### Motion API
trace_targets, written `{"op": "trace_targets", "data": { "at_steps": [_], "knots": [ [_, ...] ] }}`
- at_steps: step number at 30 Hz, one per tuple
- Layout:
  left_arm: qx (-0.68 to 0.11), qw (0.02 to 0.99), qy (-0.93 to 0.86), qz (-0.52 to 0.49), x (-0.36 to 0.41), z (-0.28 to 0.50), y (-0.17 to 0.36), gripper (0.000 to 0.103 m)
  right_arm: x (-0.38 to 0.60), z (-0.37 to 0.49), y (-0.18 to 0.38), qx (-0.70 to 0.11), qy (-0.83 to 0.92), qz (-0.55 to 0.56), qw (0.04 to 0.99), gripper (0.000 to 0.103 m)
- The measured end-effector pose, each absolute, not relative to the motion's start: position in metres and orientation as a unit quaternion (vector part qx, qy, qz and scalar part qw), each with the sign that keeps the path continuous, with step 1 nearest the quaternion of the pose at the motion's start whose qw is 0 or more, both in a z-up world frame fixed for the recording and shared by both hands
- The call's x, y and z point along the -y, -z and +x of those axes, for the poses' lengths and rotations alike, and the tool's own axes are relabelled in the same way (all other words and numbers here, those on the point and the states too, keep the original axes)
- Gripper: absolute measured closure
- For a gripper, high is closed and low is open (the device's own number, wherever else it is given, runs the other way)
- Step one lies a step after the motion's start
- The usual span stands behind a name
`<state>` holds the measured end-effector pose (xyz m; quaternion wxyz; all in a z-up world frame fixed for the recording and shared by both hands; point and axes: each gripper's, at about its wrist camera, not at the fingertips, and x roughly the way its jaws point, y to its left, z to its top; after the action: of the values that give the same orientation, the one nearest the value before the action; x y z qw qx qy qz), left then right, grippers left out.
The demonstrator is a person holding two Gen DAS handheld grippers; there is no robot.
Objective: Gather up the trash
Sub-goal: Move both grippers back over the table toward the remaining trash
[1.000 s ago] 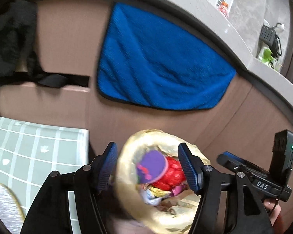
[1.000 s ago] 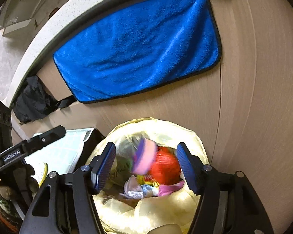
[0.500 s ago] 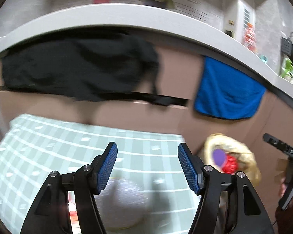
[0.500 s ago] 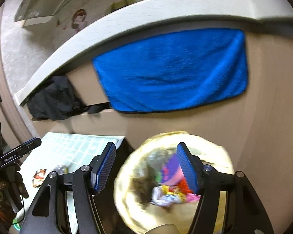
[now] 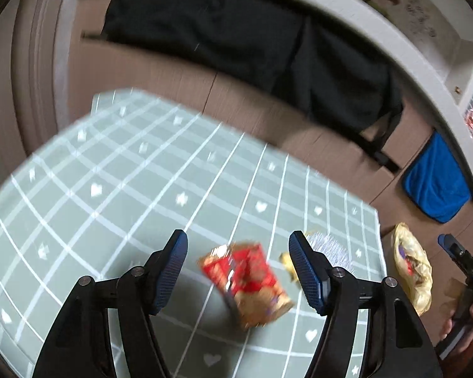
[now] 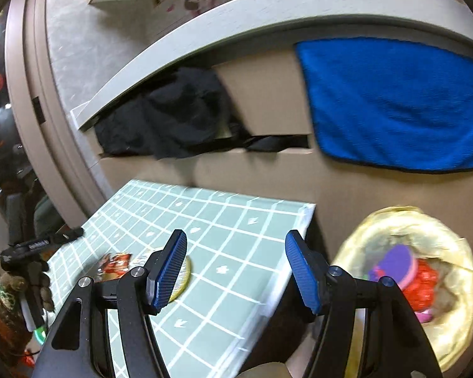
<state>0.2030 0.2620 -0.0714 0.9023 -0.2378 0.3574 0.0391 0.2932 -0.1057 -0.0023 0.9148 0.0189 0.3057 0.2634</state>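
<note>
A red and gold snack wrapper lies on the green checked table, between the fingers of my left gripper, which is open and empty above it. A silver foil disc with a yellow rim lies just right of the wrapper, partly hidden by my right finger. My right gripper is open and empty over the table's right edge. The yellow trash bag stands off the table to the right, holding a purple piece and red trash. The wrapper and disc show small in the right wrist view.
A blue towel and a black cloth hang on the brown counter front behind the table. The bag also shows at the right in the left wrist view, beside the other gripper. A door frame stands at the left.
Both grippers swung left, away from the trash bag. The left one now hovers over the red wrapper on the table; the right one moved from above the bag to the table's edge.
</note>
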Motion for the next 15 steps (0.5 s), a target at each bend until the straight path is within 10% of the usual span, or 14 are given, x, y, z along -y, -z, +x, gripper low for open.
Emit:
{"op": "trace_targets", "data": {
  "at_steps": [15],
  "knots": [
    [-0.372,0.900,-0.019,-0.225,-0.234,0.191,0.089,0.035,0.041,0.296,0.062,-0.406,-0.331,-0.023,0.851,0.041]
  ]
}}
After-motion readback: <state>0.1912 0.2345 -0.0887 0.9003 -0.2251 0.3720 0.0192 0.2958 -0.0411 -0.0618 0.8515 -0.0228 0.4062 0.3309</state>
